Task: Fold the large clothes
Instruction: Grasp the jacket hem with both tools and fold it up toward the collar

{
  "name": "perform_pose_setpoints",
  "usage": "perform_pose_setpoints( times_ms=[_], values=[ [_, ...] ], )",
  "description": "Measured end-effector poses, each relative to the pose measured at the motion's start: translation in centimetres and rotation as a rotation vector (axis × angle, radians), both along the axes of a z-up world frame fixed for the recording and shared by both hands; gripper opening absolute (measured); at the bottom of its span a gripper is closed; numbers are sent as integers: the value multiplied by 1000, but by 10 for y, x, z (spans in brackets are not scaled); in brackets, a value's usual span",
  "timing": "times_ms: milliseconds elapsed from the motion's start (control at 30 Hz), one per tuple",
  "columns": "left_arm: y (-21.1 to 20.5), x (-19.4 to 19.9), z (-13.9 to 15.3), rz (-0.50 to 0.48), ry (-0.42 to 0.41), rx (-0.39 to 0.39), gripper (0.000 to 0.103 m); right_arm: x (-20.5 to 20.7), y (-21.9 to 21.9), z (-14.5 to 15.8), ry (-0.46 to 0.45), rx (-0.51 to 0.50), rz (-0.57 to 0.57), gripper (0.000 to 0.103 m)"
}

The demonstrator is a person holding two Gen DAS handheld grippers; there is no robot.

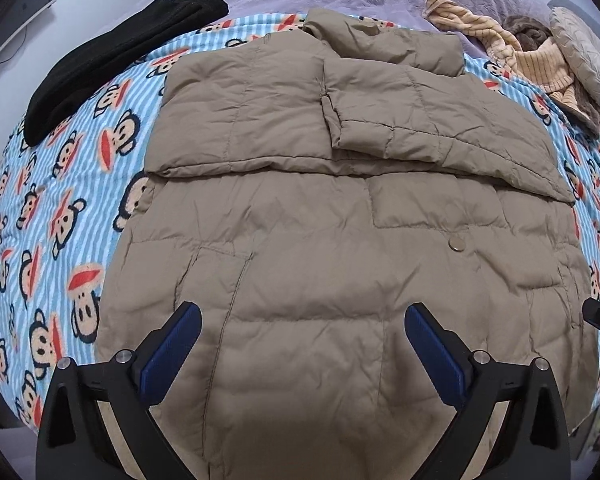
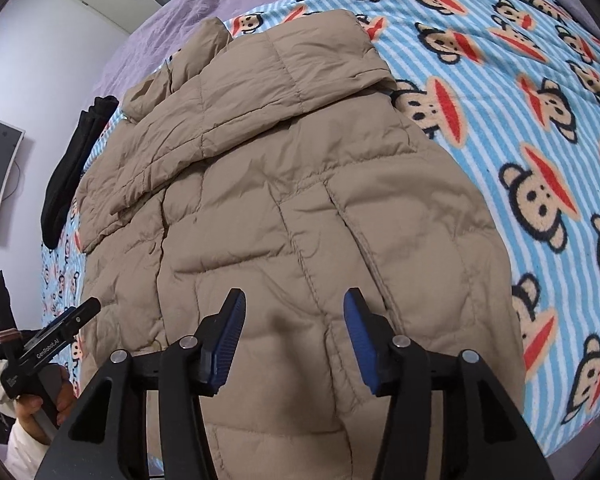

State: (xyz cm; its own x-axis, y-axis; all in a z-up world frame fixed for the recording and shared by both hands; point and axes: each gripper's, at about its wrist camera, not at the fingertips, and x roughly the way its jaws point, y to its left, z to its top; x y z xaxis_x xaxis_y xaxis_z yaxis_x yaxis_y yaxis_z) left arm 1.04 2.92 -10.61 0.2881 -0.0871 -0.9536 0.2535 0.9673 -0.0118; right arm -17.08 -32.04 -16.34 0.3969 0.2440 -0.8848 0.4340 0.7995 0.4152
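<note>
While the tan puffer jacket point(image 1: 340, 240) is lying sleeves-folded on the monkey blanket point(image 1: 60, 208), left gripper point(image 1: 302, 320) and right gripper point(image 2: 294, 312) are both hovering released, grasping nothing.

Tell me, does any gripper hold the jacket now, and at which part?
Nothing is held. The left gripper and the right gripper are both open above the hem end of the jacket, with no cloth between the fingers.
</note>
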Motion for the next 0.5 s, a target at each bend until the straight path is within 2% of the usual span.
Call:
perform_pose_setpoints(
  times_ms=[200, 400, 500],
  values=[
    [30, -26, 3, 8, -7, -22, 102, -25, 16, 12, -5, 55, -43, 82],
    [75, -50, -2, 41, 51, -35, 102, -54, 28, 27, -17, 92, -96, 86],
    [92, -66, -5, 52, 84, -24, 102, -69, 30, 28, 5, 106, -123, 86]
  ],
)
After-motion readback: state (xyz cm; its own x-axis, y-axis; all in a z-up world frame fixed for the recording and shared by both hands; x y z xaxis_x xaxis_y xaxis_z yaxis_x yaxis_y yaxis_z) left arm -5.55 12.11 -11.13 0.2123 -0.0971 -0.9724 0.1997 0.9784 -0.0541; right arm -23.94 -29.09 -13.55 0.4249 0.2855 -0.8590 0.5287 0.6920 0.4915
